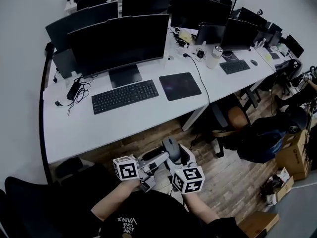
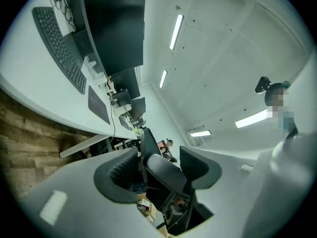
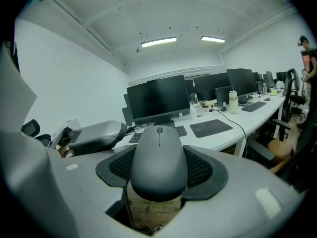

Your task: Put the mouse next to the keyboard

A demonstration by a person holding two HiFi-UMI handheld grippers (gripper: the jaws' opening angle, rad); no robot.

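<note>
A grey mouse [image 3: 158, 155] sits between the pads of my right gripper [image 3: 158, 175], which is shut on it. In the head view the mouse [image 1: 170, 146] and right gripper [image 1: 176, 155] hang low over the wooden floor, in front of the white desk [image 1: 124, 123]. The black keyboard [image 1: 125, 96] lies on the desk below a monitor [image 1: 119, 43]. My left gripper [image 1: 157, 158] is just left of the mouse, open, its jaws pointing right; its finger [image 3: 96, 135] shows beside the mouse. Nothing is clamped between the left gripper's [image 2: 159, 165] pads.
A black mouse pad [image 1: 180, 86] lies right of the keyboard. Cables and a charger [image 1: 74, 90] sit at the desk's left end. More monitors line the back. A chair [image 1: 230, 118] and a seated person [image 1: 262, 138] are to the right; a dark chair [image 1: 29, 197] is at lower left.
</note>
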